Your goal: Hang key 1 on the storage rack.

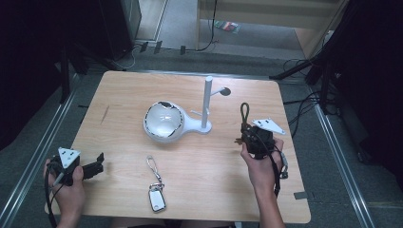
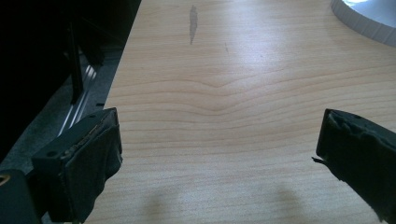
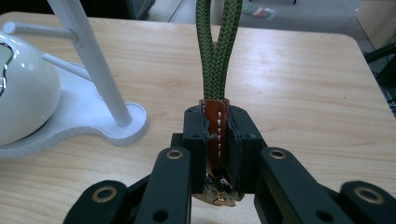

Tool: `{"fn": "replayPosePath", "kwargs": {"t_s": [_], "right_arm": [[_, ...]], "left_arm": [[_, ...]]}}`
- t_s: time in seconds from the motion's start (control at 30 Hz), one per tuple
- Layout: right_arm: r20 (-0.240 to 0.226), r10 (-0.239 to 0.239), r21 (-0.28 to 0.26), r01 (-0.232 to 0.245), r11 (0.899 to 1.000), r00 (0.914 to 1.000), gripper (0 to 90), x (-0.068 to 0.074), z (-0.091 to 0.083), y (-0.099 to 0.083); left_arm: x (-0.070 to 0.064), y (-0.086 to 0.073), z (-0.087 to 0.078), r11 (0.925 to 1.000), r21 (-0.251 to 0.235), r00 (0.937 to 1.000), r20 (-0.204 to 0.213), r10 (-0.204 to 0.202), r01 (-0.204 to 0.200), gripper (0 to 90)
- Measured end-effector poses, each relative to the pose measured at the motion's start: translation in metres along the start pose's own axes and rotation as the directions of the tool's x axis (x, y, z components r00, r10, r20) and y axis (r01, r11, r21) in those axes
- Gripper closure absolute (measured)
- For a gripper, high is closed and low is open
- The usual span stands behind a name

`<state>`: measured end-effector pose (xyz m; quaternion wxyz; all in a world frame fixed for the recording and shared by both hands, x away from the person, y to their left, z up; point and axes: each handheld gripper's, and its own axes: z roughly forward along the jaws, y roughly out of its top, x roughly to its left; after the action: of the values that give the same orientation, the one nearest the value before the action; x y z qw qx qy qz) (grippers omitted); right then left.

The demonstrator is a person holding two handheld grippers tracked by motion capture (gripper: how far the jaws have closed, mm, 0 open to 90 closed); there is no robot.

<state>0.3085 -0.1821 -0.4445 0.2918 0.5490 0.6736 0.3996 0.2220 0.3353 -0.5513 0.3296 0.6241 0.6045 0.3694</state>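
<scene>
A key fob (image 1: 156,198) on its clip lies at the table's (image 1: 119,95) near edge, between the two hands. The left gripper (image 1: 97,166) rests at the near left corner, its jaws spread wide over bare wood. To the right, the right gripper (image 3: 216,140) is pinched on a green cord loop (image 3: 215,42) by its brown leather tab, the loop standing upright. Beyond them, mid-table, stands a white stand (image 1: 206,102) with its bowl (image 1: 163,121).

Left gripper (image 2: 217,154): two black padded jaws set wide apart, nothing between them. Beneath lies a pale wooden table (image 2: 224,93) bearing a grey smudge (image 2: 193,23). A white ribbed stand base (image 2: 369,21) occupies the upper right corner.
</scene>
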Motion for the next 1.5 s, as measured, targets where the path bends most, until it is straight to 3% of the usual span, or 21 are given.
{"fn": "replayPosePath", "kwargs": {"t_s": [0.13,0.23,0.5,0.83,1.27,1.5], "right_arm": [[-0.015,-0.037,-0.054,0.036,0.998,0.9992,80.1,0.001,-0.002,0.003],[-0.033,-0.03,-0.08,0.027,0.996,0.999,80.1,0.001,-0.004,0.004],[-0.069,-0.063,-0.157,0.051,0.986,0.9957,80.0,0.004,-0.008,0.01],[-0.078,-0.104,-0.198,0.087,0.976,0.9915,79.9,0.016,-0.005,0.019],[-0.084,-0.118,-0.217,0.097,0.971,0.9895,79.8,0.021,-0.003,0.031],[-0.122,-0.129,-0.235,0.097,0.967,0.9842,79.9,0.018,-0.001,0.035]], "left_arm": [[0.0,0.0,0.0,1.0,0.001,1.0,0.002,-0.002,0.002,0.3],[0.0,0.0,0.0,1.0,-0.001,1.0,0.003,-0.003,0.003,0.3],[0.001,0.0,0.0,1.0,0.002,0.9999,0.011,-0.007,0.007,0.3],[0.002,0.0,0.0,0.9999,0.001,0.9998,0.016,-0.01,0.01,0.3],[0.002,0.0,0.0,0.9999,0.0,0.9998,0.017,-0.012,0.013,0.3],[0.002,0.0,0.0,0.9999,0.0,0.9998,0.016,-0.01,0.01,0.3]]}}
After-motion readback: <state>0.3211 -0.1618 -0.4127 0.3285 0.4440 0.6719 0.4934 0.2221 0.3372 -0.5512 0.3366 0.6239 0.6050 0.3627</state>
